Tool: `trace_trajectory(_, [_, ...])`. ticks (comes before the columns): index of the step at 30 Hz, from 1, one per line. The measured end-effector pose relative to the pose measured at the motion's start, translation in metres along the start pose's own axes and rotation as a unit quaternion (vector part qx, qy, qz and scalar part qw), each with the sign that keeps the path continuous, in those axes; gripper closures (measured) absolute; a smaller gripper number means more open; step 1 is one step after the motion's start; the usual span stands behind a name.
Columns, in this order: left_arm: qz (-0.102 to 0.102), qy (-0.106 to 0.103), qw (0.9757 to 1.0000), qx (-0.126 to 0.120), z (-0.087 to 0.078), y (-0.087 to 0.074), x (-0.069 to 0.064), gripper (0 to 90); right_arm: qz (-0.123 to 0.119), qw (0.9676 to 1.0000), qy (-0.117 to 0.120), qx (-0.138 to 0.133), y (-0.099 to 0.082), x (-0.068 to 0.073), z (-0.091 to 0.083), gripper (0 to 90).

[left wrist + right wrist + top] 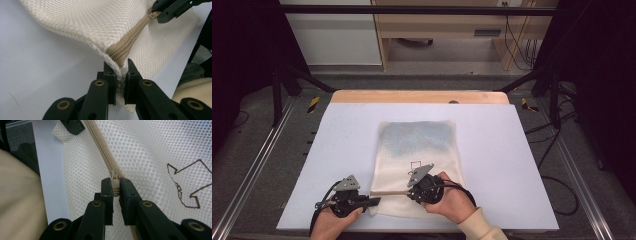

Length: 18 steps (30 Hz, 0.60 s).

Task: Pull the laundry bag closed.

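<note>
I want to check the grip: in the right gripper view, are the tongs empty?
No, the right tongs are shut on the beige zipper pull of the white mesh bag.

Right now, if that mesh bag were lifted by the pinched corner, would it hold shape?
Probably not. The mesh bag already puckers where the left gripper pinches its corner, so it likely droops. It lies flat, suggesting it is light. The open weave probably grips rather than slips.

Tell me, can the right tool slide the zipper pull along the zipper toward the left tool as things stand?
Probably yes. The right tool is shut on the zipper pull, the left tool pins the mesh bag at the zipper end, and the stretch between them looks taut and unobstructed.
</note>
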<state>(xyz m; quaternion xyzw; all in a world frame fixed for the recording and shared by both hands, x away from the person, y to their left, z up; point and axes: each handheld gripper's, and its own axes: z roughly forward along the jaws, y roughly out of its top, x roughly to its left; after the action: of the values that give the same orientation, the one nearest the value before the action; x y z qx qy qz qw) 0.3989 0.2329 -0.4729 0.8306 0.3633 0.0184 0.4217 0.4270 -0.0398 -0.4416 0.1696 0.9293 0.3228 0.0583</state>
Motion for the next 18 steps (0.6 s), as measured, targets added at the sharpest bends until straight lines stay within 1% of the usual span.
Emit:
trace_trajectory(8, [-0.002, -0.001, 1.0, 0.0, 0.0, -0.0001, -0.0002, 82.7, 0.003, 1.0, -0.005, 0.002, -0.004, -0.0023, -0.0035, 82.1])
trace_trajectory(11, [-0.002, -0.002, 1.0, 0.0, 0.0, -0.0002, -0.0002, 82.7, 0.007, 1.0, -0.006, 0.003, -0.006, -0.0038, -0.0049, 82.1])
trace_trajectory(18, [-0.001, -0.001, 1.0, -0.001, -0.0002, -0.0003, -0.0003, 82.7, 0.012, 0.9999, -0.009, 0.0, -0.0091, -0.0039, -0.0077, 82.1])
